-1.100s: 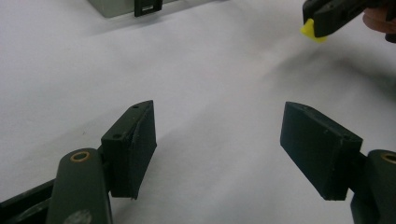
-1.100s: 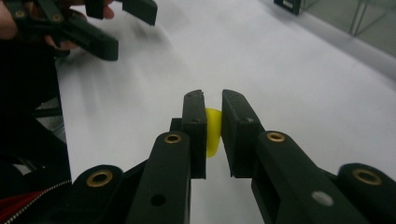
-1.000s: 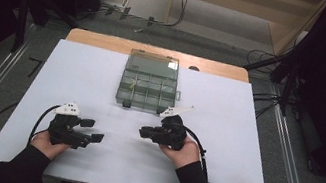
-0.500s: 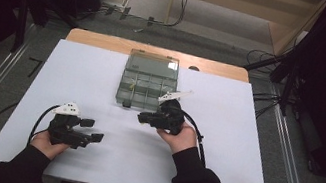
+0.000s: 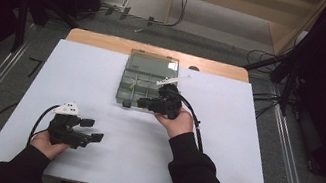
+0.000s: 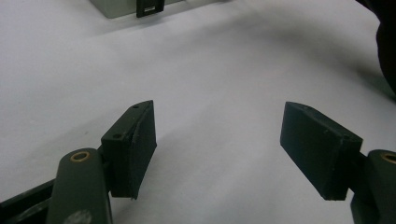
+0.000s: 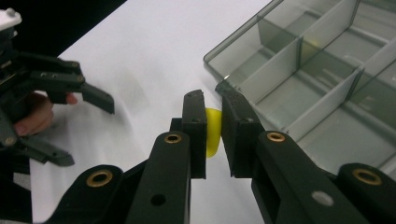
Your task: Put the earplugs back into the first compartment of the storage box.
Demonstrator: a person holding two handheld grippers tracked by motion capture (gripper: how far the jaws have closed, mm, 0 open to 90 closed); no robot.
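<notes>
High view, biggest first: white worktop point(image 5: 242, 151), wood edge at far side. Grey divided organiser box point(image 5: 146, 76) sitting far-centre on it, lid off or clear, long axis running away from the person, black latch on the near wall. Everything below placed against that box.

Right claw point(image 5: 145, 102) parked at the box's near wall, toward its right half, pointing left along that wall. Right hand point(image 5: 177, 122) under it, palm up-ish, forearm coming in diagonally from the near edge. Nearer hand to the box by far.

Left claw point(image 5: 93, 130) well apart from the box, near-left of it, low over the worktop, left hand point(image 5: 48, 142) gripping from behind, cable looping off to the left. In left gripper view jaws spread wide with bare worktop between, nothing held; box latch just visible at top edge.

Right gripper view: right claw point(image 7: 214, 125) clenched on a small yellow piece point(image 7: 212, 131), rounded, pinched flat between the pads, most of it hidden so exact shape unclear. Box point(image 7: 327, 88) lies ahead and to the right of the jaw tips, near corner almost touching the right jaw. Nearest compartments look empty.

Judgement: carry step, drop pending. Next move likely a short reach up and over the near wall, then release into a near compartment. Risk: clipping the wall or a divider.
</notes>
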